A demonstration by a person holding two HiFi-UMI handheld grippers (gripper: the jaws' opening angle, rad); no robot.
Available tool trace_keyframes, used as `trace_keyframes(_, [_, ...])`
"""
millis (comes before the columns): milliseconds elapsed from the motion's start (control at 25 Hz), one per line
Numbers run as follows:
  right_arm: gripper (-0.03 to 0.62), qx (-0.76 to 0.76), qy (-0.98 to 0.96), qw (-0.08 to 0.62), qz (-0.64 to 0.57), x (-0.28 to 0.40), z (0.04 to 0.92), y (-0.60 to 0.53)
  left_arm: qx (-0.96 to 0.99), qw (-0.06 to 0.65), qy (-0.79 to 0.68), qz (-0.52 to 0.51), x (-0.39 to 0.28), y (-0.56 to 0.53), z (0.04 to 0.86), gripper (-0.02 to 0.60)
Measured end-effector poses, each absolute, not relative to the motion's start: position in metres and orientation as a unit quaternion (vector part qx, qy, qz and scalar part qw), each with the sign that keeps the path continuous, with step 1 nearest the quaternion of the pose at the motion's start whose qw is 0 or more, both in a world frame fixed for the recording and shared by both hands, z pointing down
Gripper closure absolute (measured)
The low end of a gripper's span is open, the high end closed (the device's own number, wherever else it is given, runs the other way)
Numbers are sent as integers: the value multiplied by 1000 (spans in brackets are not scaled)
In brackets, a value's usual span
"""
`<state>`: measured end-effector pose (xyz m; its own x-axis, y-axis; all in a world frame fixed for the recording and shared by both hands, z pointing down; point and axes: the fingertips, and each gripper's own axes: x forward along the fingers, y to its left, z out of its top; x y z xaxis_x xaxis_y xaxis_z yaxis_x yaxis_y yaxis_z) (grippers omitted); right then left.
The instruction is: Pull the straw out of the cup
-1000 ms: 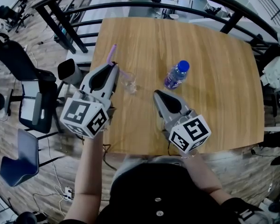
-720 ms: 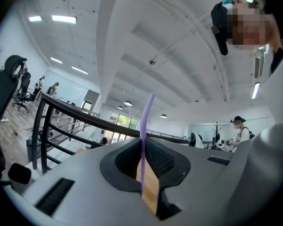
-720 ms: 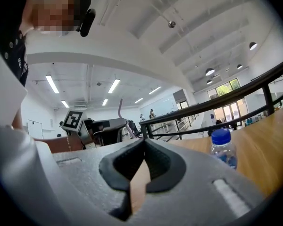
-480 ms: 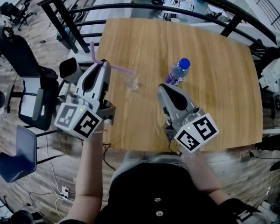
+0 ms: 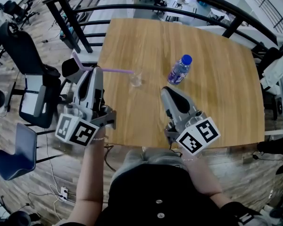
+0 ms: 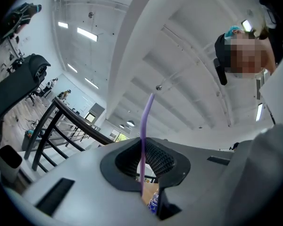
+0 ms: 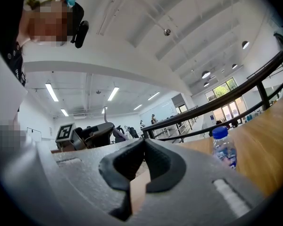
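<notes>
A small clear cup [image 5: 136,79] stands on the wooden table [image 5: 217,102], left of centre. My left gripper [image 5: 91,72] is off the table's left edge, shut on a purple bendy straw [image 5: 111,70]. The straw lies almost level, its bent end sticking up to the left. Its far tip reaches the cup's rim; I cannot tell whether it is still inside. In the left gripper view the straw [image 6: 144,135] rises from between the closed jaws of the left gripper [image 6: 142,173]. My right gripper [image 5: 169,92] hovers shut and empty over the table's near side, also seen as the right gripper [image 7: 142,147].
A water bottle with a blue cap [image 5: 179,70] stands right of the cup, just beyond the right gripper, and shows as the bottle [image 7: 224,147] too. A black railing [image 5: 132,8] runs behind the table. Dark office chairs [image 5: 26,60] crowd the floor on the left.
The left gripper has drawn back to the left and toward me with the straw, which has tipped from steep to nearly level and slid up out of the cup. The right gripper barely moved.
</notes>
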<state>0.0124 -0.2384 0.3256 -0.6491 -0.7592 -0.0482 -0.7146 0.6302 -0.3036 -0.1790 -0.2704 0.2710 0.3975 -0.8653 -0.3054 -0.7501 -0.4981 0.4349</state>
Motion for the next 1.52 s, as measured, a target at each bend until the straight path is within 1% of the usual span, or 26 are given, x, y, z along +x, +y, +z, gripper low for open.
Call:
trace_keyframes(200, [595,-410,898,87,-131,9,324,-217,827,114,-485,-262,-184,-241,270,541])
trace_keyframes(680, [595,-405,900,86,-134,-4,325,-178,829,148,-469,-264,-183,-182,296,541])
trace_keyframes(1520, [595,-402,903,63,-139,-17,334,-144,827,193,-472,-236,-186,-138,330,543])
